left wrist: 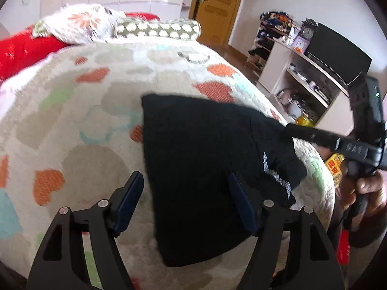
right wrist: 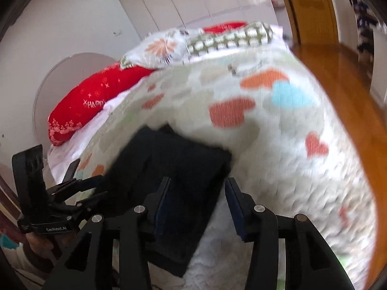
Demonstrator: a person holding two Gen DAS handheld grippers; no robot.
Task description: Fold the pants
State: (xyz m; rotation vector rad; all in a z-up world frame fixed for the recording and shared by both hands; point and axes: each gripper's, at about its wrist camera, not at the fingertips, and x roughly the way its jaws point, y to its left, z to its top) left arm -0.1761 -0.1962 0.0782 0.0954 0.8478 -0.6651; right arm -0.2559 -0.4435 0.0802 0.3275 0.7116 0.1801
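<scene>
Bed [left wrist: 72, 125] with heart blanket holds black pants [left wrist: 205, 169], near your edge. Pants already folded into small thick block; maybe one tidy pat left. No boxes or baskets near. Your left tongs [left wrist: 186, 205] wide apart, empty. Your right tongs [right wrist: 197, 205] apart, empty, over pants.

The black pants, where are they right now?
The black pants lie folded on the heart-patterned blanket near the bed's foot, just ahead of both open grippers, far from the pillows.

Pants [left wrist: 205, 169] lie on the bedspread [left wrist: 84, 125], pillows [left wrist: 154, 27] apparently behind.
</scene>
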